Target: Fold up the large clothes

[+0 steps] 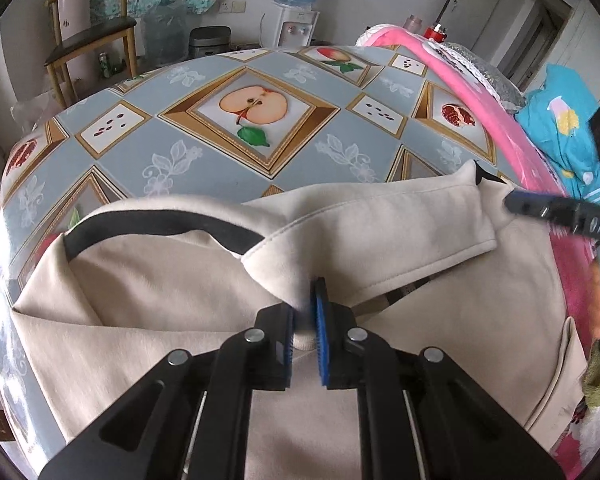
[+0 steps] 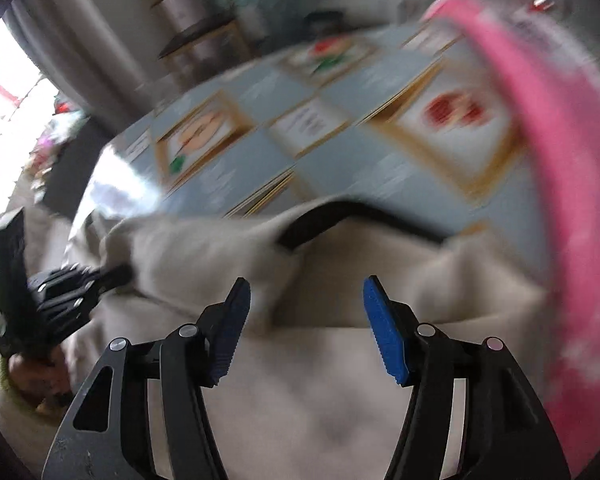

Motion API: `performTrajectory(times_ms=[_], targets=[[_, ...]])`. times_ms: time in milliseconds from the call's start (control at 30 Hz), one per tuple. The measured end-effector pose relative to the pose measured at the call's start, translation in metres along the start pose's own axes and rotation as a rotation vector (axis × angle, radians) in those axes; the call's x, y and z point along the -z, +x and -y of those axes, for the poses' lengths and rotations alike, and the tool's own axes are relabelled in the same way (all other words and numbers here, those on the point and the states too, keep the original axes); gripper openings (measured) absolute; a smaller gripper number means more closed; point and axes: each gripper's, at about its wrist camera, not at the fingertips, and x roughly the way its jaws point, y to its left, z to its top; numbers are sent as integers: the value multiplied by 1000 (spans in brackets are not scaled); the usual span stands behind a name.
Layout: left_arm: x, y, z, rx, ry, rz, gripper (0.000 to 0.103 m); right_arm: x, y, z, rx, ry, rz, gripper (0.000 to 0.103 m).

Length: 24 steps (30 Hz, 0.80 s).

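Observation:
A large beige garment [image 1: 160,304] with a black collar band [image 1: 156,226] lies on the table [image 1: 204,152] with the fruit-pattern cloth. One sleeve [image 1: 380,224] is folded across its body. My left gripper [image 1: 305,312] is shut on a pinch of the beige garment at the base of that sleeve. My right gripper [image 2: 306,308] is open and empty above the beige garment [image 2: 300,392]; its view is motion-blurred. In the left wrist view the right gripper [image 1: 512,200] shows at the right, by the sleeve's far end. The left gripper [image 2: 116,274] shows at the left of the right wrist view.
A pink cloth [image 1: 500,120] lies along the table's right side, with a turquoise garment [image 1: 556,140] beyond it. A wooden chair [image 1: 92,36], a water dispenser [image 1: 296,4] and a rice cooker [image 1: 210,42] stand behind the table.

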Motion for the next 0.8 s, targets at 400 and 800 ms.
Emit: performTrajectory(times_ms=[400, 800], targets=[[2, -2, -10, 33, -85, 3, 14, 5, 69, -133, -174, -314, -63, 5], [-4, -63, -28, 65, -127, 178, 20, 9, 84, -131, -227, -301, -96, 5]])
